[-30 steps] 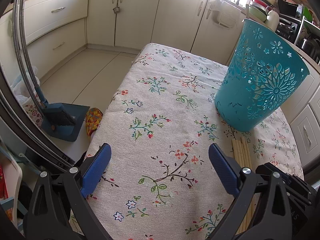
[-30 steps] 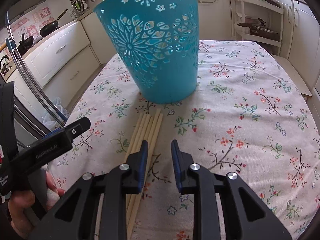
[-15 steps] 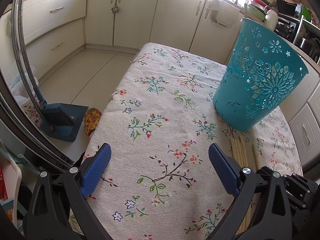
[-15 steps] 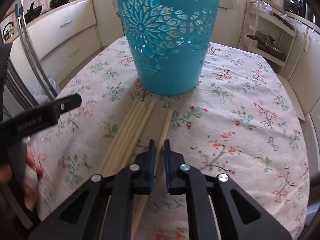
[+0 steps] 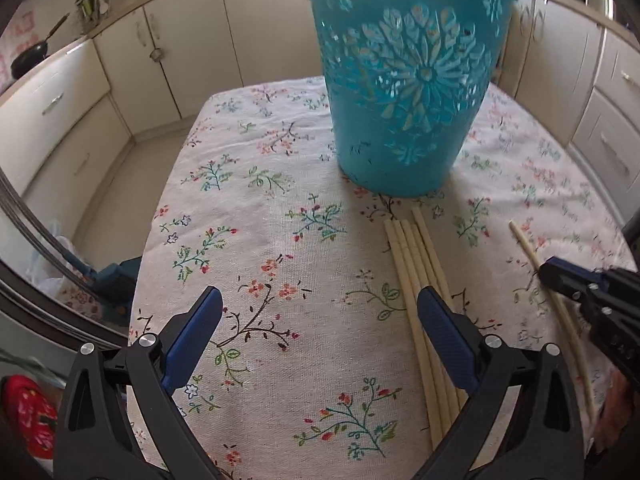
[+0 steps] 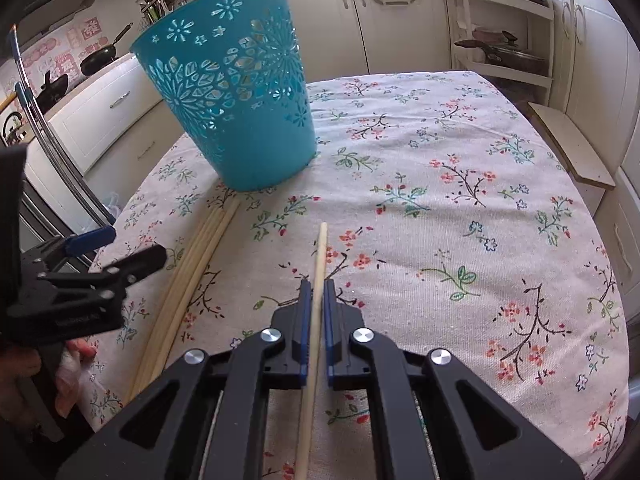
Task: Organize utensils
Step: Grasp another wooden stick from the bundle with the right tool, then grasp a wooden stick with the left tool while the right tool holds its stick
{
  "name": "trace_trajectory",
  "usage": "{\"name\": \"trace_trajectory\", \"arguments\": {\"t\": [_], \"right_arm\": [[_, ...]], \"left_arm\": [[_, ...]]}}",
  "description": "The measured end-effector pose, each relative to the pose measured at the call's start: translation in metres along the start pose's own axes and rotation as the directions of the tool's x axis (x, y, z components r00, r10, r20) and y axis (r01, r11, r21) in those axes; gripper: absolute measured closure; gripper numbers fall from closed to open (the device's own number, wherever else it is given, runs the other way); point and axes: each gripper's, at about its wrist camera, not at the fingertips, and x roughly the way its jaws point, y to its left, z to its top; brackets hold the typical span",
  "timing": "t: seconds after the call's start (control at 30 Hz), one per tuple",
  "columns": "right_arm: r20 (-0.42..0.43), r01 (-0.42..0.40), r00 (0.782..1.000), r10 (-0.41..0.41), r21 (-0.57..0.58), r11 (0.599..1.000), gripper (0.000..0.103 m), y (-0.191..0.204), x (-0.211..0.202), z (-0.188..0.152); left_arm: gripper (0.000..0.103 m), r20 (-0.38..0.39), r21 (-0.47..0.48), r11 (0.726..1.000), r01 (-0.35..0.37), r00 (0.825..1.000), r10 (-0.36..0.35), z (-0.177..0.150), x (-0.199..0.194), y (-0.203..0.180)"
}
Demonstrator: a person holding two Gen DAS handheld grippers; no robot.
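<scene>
On a kitchen table draped in a floral tablecloth [image 6: 460, 184], the right gripper [image 6: 315, 292] pinches a single pale chopstick [image 6: 319, 256] between its blue pads, the jaws pressed tight against the stick's sides. The stick runs lengthwise through the grip, its far tip pointing out over the cloth to the right of the teal basket [image 6: 236, 108]. In the left wrist view the same chopstick [image 5: 524, 246] angles across the cloth at the right edge, its near part caught in the right gripper's [image 5: 550, 274] dark jaws.

The left gripper [image 5: 318, 312] hovers over the table with its jaws spread wide and nothing between them; its right finger [image 5: 446, 332] sits above the bundle of remaining chopsticks [image 5: 416, 264]. These lie side by side on the cloth, touching one another, their far ends just in front of the basket's base. In the right wrist view the bundle [image 6: 200, 248] lies well apart from the held stick, to its left, with the left gripper [image 6: 104, 256] beside it and a person's hand [image 6: 24, 368] behind.

The perforated basket [image 5: 404, 80] stands upright on the table, open end up. Cream kitchen cabinets [image 5: 180, 40] line the walls beyond.
</scene>
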Motion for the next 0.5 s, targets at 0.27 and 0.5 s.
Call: {"name": "trace_trajectory", "arguments": {"t": [0.27,0.5], "right_arm": [[0.000,-0.035,0.999,0.035,0.032,0.999,0.098,-0.007,-0.001,0.000],[0.000,-0.041,0.999,0.041,0.039,0.998,0.098,-0.007,-0.001,0.000]], "left_arm": [[0.009,-0.032,0.046,0.999,-0.029,0.999,0.031,-0.001,0.008,-0.008],[0.030,-0.044,0.070,0.998,0.006,0.999,-0.003,0.005,0.008,-0.014]]}}
